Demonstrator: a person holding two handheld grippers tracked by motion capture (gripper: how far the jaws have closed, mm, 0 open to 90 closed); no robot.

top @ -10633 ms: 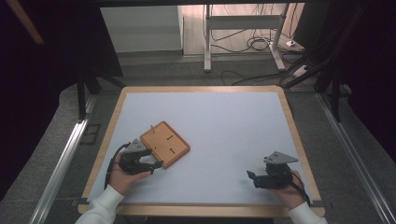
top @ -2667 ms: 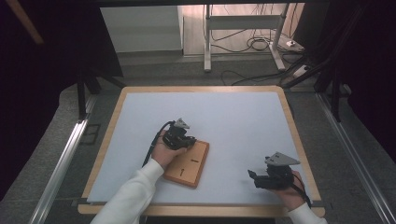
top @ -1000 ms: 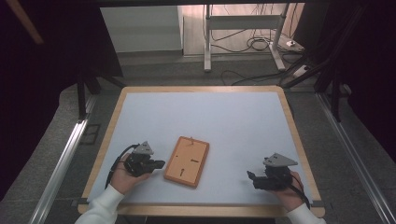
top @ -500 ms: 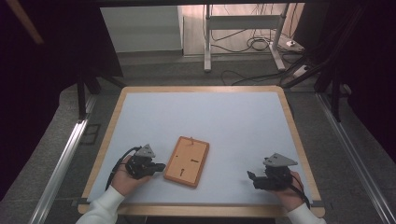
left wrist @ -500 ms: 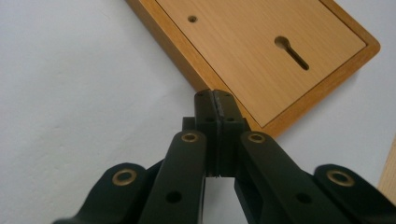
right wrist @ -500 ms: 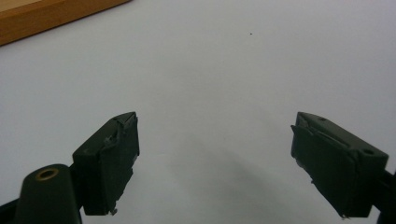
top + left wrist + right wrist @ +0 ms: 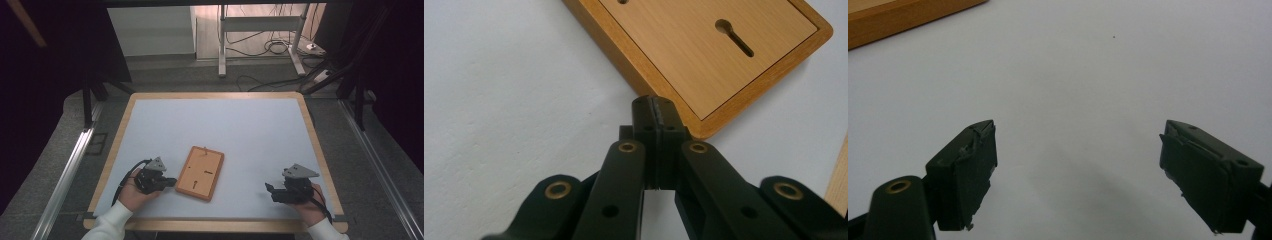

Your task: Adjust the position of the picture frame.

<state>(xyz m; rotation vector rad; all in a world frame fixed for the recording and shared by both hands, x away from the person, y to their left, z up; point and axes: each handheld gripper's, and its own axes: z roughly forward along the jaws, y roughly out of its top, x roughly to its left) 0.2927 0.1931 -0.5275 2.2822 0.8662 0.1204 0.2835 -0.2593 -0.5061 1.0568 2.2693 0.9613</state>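
Observation:
A flat wooden board [image 7: 201, 173] with a raised rim and keyhole slots lies on the white table top, near the front middle. My left gripper [image 7: 171, 182] rests just left of it, held in a hand. In the left gripper view the board [image 7: 714, 45] lies ahead, and my left gripper [image 7: 654, 106] is shut with nothing held, its tips at the board's near edge by a corner. My right gripper [image 7: 270, 190] sits at the front right, well clear of the board. The right gripper view shows my right gripper [image 7: 1078, 165] wide open over bare table, with a board edge [image 7: 898, 17] at the top left.
The white surface has a wooden frame [image 7: 315, 140] around it. Beyond the far edge are a metal stand [image 7: 260, 25] and floor cables [image 7: 272, 47]. Metal rails [image 7: 65, 175] run along both sides of the table.
The left gripper brought the board from the left to the front middle, let go, and drew back to its left. Over the last second it slid slightly nearer the person. Right gripper unmoved.

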